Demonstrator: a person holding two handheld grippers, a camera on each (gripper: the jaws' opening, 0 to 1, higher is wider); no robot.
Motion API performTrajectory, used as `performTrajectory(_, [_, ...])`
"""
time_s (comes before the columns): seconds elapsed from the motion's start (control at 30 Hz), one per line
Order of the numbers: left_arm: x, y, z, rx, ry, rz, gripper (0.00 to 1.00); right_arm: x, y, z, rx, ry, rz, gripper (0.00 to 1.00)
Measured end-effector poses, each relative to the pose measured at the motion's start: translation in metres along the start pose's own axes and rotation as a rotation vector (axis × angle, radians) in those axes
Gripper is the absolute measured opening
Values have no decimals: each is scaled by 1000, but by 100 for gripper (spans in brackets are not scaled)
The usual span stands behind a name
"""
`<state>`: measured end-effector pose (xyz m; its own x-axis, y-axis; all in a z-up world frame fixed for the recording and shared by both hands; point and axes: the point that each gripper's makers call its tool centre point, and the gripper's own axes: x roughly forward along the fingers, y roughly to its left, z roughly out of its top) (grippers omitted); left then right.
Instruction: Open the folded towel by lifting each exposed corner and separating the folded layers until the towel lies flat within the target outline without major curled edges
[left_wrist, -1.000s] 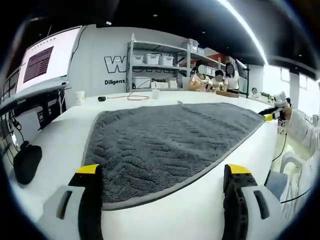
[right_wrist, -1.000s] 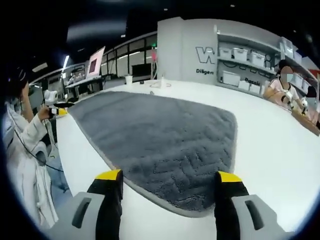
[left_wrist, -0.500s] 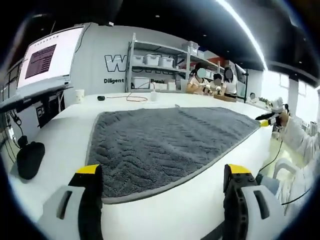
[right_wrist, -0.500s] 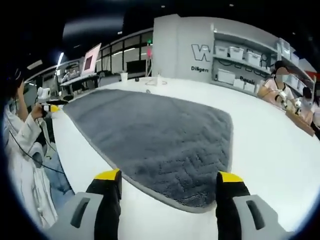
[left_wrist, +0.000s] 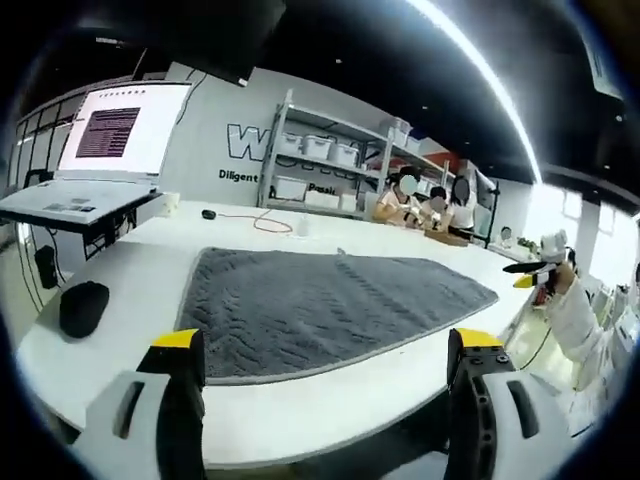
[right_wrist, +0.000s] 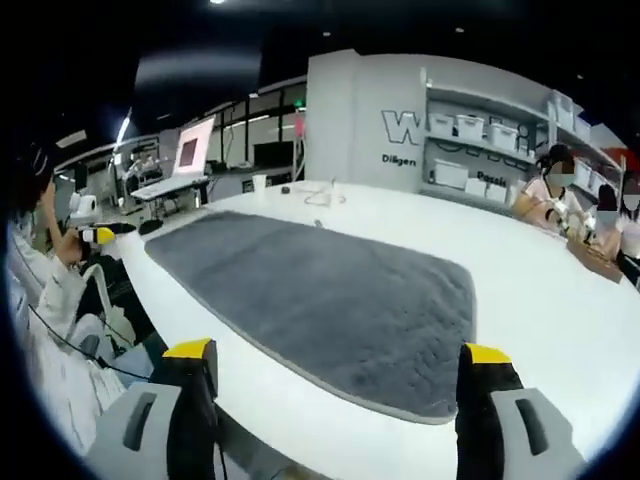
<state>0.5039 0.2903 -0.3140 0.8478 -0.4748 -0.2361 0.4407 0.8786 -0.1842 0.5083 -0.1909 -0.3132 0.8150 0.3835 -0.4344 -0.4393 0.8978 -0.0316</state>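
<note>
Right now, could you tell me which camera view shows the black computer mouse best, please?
The left gripper view: the black computer mouse lies in plain sight on the white table, beside the grey towel. In the right gripper view, it is at most a tiny dark speck near the table's far corner.

Your towel (left_wrist: 320, 305): grey cloth, thick matt pile, rough chevron-ribbed weave, smoother stitched hem along edge. Table (left_wrist: 120, 290) under it: white, smooth, slight sheen. Your left gripper (left_wrist: 325, 350): jaws matt black with yellow plastic-looking tips, bodies light grey moulded plastic. Your right gripper (right_wrist: 335, 360): same finish. Mouse (left_wrist: 83, 307) on table: matt black plastic. Shelf bins (left_wrist: 320, 150): translucent white plastic on pale metal-looking rack. Your sleeve (right_wrist: 45, 290): white cloth, creased.
</note>
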Motion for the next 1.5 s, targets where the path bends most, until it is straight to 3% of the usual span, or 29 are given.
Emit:
performTrajectory(0.1, [-3, -13, -6, 34, 52, -21, 99, -3, 9, -2, 3, 7, -12, 99])
performTrajectory(0.3, [-7, -27, 3, 55, 20, -48, 99, 1, 28, -15, 23, 52, 17, 99])
performTrajectory(0.57, [-5, -29, -7, 62, 63, -52, 99, -1, 38, -19, 23, 76, 18, 99])
performTrajectory(0.8, [-9, -29, 0, 51, 30, -56, 99, -8, 46, -18, -8, 80, 27, 99])
performTrajectory(1.3, [-13, -42, -9, 29, 38, -109, 99, -24, 62, -10, -49, 61, 37, 99])
performTrajectory(1.5, [-19, -45, 4, 23, -14, -112, 99, -28, 67, -6, -59, 36, 45, 99])
